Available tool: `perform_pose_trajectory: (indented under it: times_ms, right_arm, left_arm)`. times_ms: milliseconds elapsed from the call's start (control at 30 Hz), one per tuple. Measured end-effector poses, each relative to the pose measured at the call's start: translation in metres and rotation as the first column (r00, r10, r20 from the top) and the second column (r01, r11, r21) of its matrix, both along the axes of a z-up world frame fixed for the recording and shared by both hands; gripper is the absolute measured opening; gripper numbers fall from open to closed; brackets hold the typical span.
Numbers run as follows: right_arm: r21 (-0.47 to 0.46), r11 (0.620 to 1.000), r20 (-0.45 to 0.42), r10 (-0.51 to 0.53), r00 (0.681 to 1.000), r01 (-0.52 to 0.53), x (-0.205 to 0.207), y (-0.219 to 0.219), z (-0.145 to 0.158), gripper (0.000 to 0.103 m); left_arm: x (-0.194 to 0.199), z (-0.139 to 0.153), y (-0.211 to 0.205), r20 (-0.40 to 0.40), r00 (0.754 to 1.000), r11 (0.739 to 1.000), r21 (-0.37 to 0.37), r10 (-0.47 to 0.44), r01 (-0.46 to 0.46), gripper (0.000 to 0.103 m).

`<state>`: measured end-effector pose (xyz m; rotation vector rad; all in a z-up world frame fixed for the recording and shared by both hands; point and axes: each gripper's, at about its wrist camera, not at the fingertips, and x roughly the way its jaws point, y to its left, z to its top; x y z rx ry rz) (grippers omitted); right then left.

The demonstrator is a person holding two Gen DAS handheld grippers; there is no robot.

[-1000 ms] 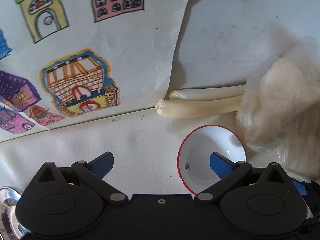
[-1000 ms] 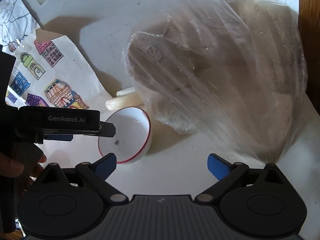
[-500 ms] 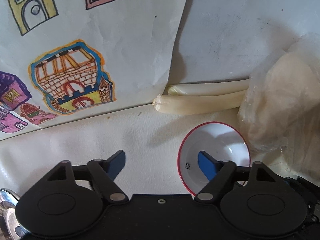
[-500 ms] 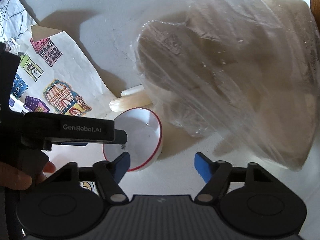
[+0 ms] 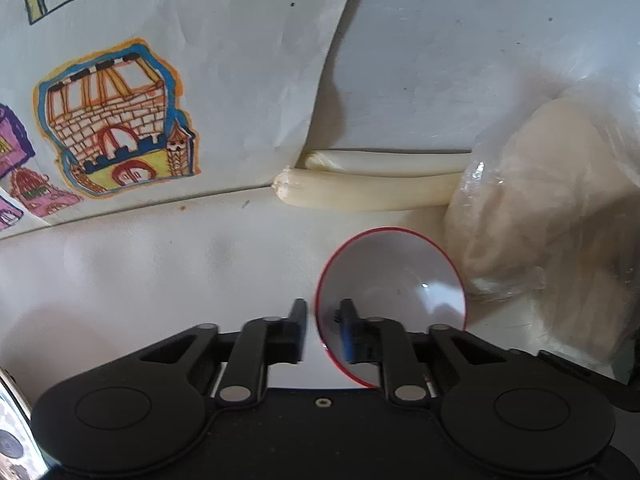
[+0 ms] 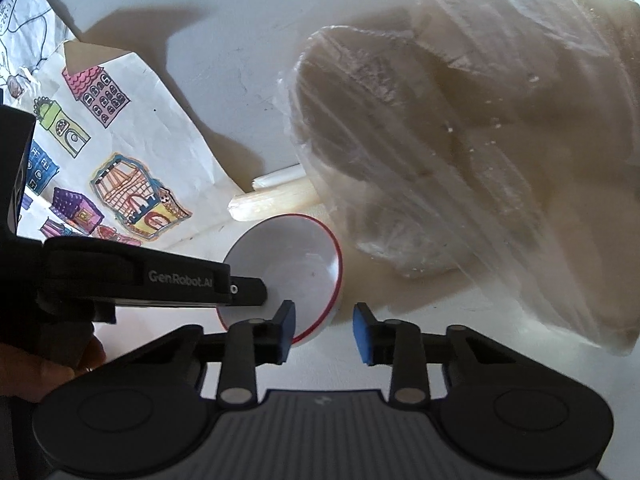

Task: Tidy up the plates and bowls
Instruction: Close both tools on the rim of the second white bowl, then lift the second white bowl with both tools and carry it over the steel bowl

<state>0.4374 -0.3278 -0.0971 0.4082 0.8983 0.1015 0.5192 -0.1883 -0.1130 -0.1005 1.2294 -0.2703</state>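
Small red-rimmed bowl (image 5: 394,284) on white table (image 5: 160,272), just beside bagged bread (image 6: 460,140). Left gripper (image 5: 322,320) just pinched onto near-left rim wall, one finger inside. Right gripper (image 6: 324,334) just narrowed around right rim, not yet gripping.

A: Is there any text to read here?
B: Only one: "GenRobot.AI", in pale letters on the black side of the left gripper (image 6: 262,294), in the right wrist view.
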Motion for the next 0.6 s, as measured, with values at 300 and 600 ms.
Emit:
perform_pose_trajectory:
  times_ms: [300,600]
  right_arm:
    - [-0.007,1.0,0.0,0.008,1.0,-0.008,-0.003,-0.003,0.001,0.017]
    - [0.004,0.999,-0.011,0.055,0.998,-0.054,-0.028,-0.001,0.008,0.016]
  left_arm:
    - [-0.025,0.002,0.003,-0.003,0.999,0.999,-0.018,0.033,-0.033,0.008]
    - [-0.064,0.016,0.023,-0.012,0.993,0.989,-0.089,0.114,-0.115,0.008]
